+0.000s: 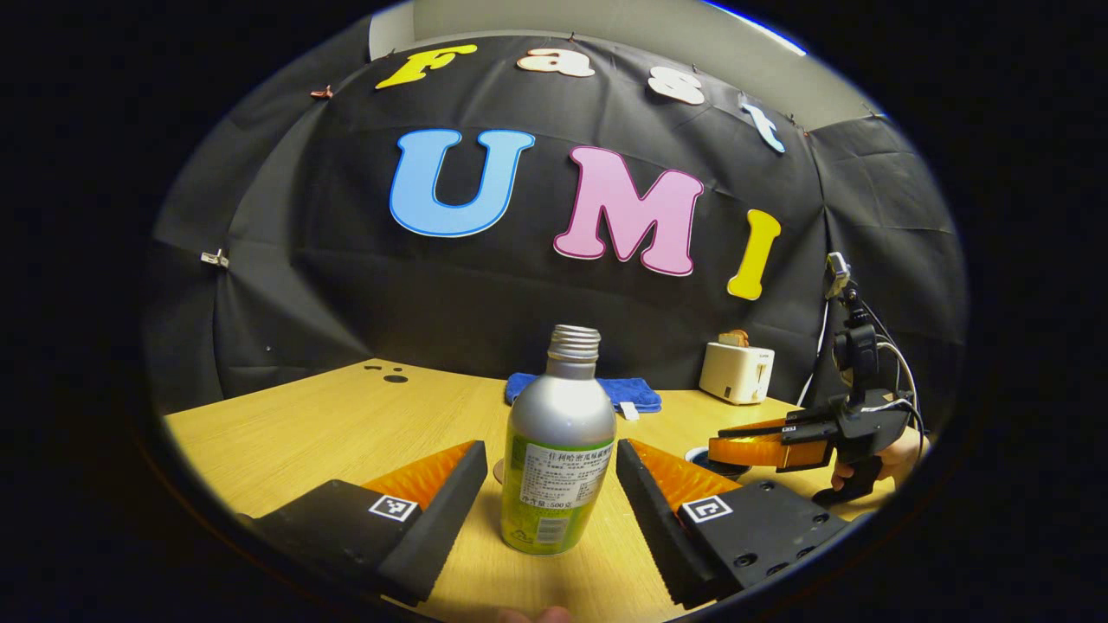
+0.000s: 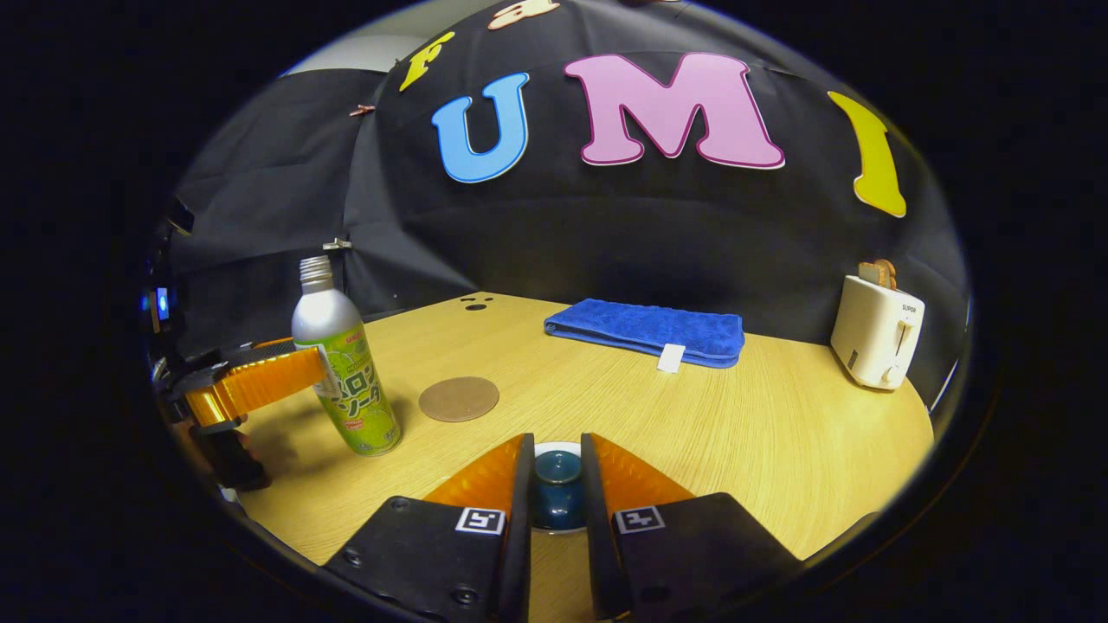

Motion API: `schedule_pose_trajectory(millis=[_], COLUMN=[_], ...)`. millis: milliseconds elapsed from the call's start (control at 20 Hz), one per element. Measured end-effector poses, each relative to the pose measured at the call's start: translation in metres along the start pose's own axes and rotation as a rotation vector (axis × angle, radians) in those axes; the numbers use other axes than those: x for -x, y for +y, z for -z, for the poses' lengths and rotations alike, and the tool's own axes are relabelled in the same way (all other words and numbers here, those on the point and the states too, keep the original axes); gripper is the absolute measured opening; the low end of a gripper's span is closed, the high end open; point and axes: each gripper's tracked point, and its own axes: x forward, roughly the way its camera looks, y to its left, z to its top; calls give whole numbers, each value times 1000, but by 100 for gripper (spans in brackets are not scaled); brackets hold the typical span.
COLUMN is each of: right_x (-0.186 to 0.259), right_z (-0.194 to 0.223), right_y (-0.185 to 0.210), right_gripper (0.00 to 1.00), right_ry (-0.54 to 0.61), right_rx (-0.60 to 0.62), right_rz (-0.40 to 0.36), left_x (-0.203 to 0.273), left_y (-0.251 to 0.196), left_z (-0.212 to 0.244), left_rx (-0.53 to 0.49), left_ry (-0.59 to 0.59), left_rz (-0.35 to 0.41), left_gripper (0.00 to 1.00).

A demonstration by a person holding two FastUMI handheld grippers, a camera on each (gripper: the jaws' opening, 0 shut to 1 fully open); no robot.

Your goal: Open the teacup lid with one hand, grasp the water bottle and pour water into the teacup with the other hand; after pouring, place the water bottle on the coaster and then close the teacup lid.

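A silver water bottle with a green label and no cap stands upright on the table. My left gripper is open around it, a finger on each side with a gap to the bottle. In the right gripper view the bottle stands at the left with the left gripper beside it. A round brown coaster lies flat to its right. My right gripper is shut on the dark blue teacup lid; a white rim shows just beyond it. In the left gripper view the right gripper is over the cup at the right.
A folded blue towel lies at the back of the wooden table. A white toaster with toast in it stands at the back right. A hand holds the right gripper's handle.
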Motion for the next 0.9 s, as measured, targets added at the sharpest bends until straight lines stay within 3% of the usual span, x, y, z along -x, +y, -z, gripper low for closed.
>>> schedule_pose_trajectory(millis=[250,300,350,400,500,900], right_x=[4,6,8,11,17,70], right_z=[-4,-7,-10,-13,-23,-66], right_y=[-3,-3,-4,-6,-8,-34], right_gripper=[31,36,27,27,31,31], right_ry=[-1,-8,-16,-27,-59,-222], right_rx=[76,79,78,75,61,41], right_rz=[31,32,36,40,47,127], left_x=[0,0,-1,-1,-3,-14], left_y=[-2,-3,-3,-3,-4,1], left_z=[-3,-2,-3,0,1,9], left_rx=[-5,-6,-7,-8,-11,-6], left_ry=[-3,-2,-1,0,5,20], left_rz=[5,5,6,6,4,-36], left_gripper=[95,95,95,95,95,95])
